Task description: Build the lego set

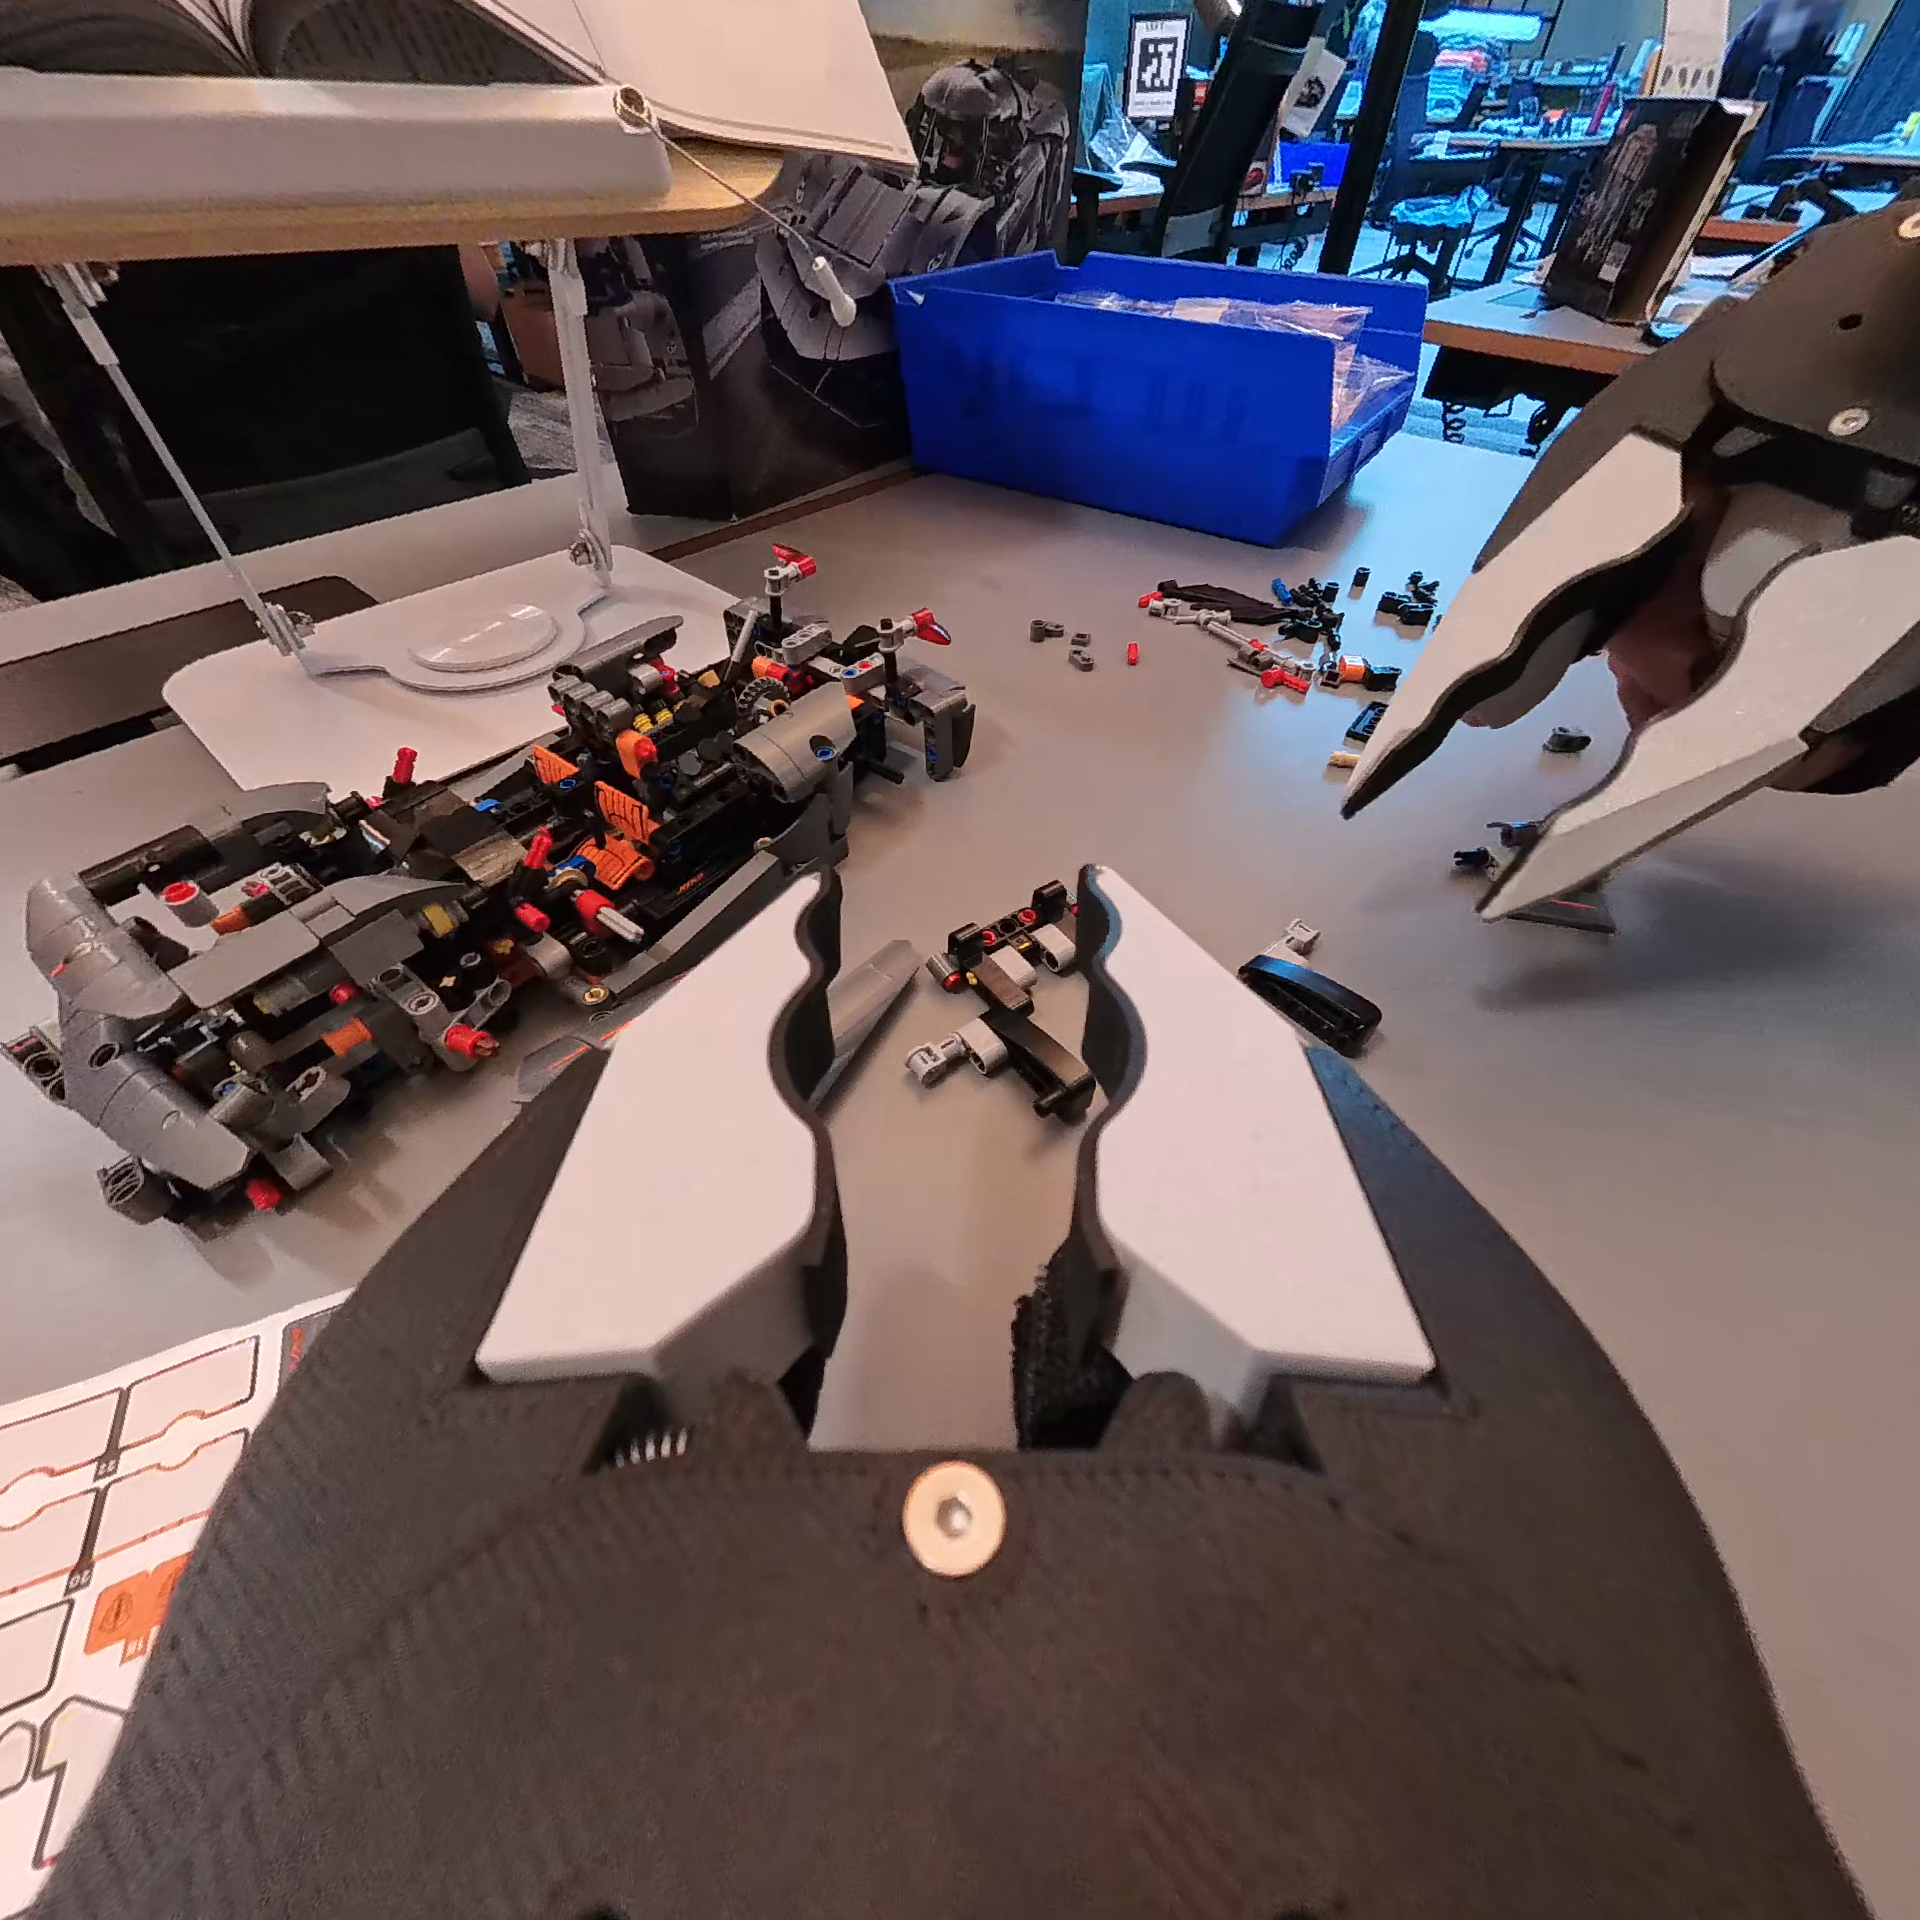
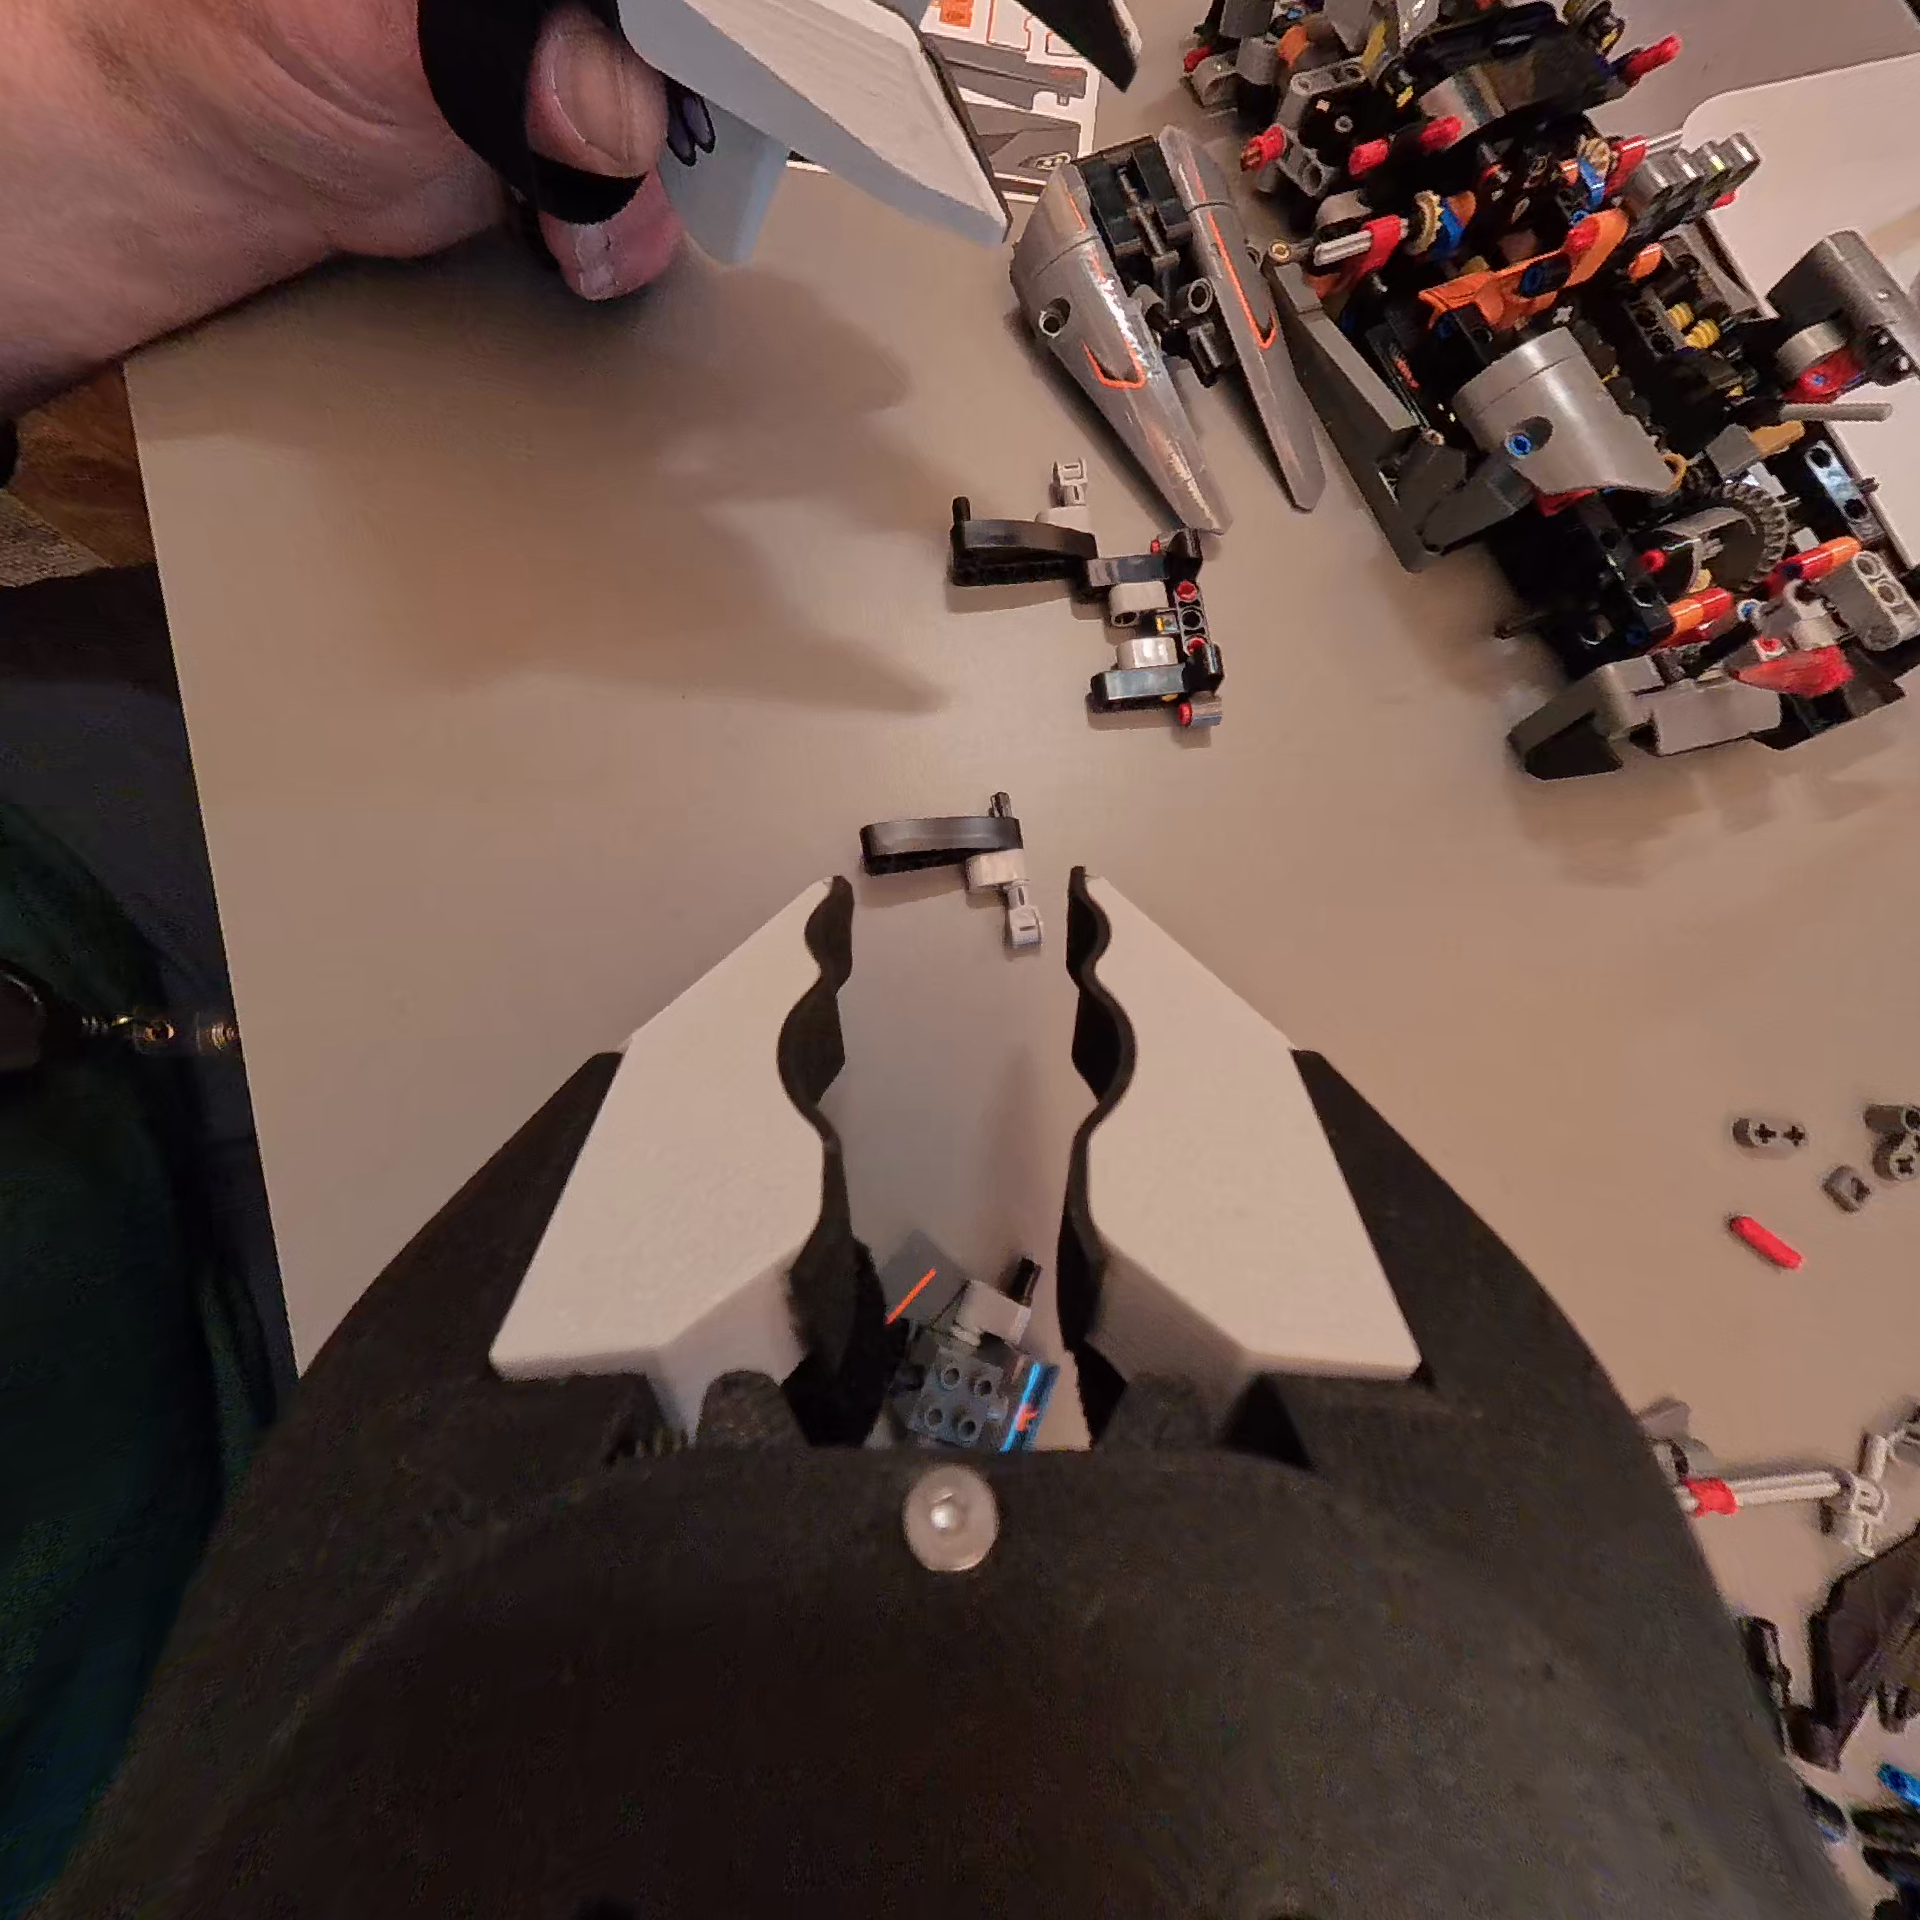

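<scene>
Left wrist view
Left gripper (image 1: 956, 894): released, jaws spread with nothing between them, poised over the grey table (image 1: 1558, 1195).
Landmark, car model (image 1: 499, 862): the half-built dark grey, black and orange lego car lies on the table to the left of the left gripper's tips.
Small black sub-assembly (image 1: 1013, 987): on the table right of the car model, showing in the gap between the left fingers.
Grey curved panel (image 1: 868, 1003): lying between the car model and the sub-assembly.
Black curved beam (image 1: 1311, 1003): on the table, farther right of the car model than the sub-assembly.
Loose parts (image 1: 1278, 634): scattered well to the right of the car model's far end.
Blue bin (image 1: 1143, 395): behind the car model, to its right.
Book stand (image 1: 416, 665): white base just behind the car model.
Right gripper (image 1: 1418, 857): far right of the car model, jaws apart, tips low over the table.

Right wrist view
Right gripper (image 2: 961, 883): released, nothing clamped at the tips.
Car model (image 2: 1621, 343): top right.
Black beam with grey connector (image 2: 951, 847): on the table just ahead of the right tips, well apart from the car model.
Sub-assembly (image 2: 1143, 613): between that beam and the car model.
Grey winged panel piece (image 2: 1153, 332): just left of the car model.
Small grey piece (image 2: 966, 1361): under the gripper's throat, farthest from the car model.
Hand (image 2: 312, 135): top left, holding the left gripper (image 2: 831, 125).
</scene>
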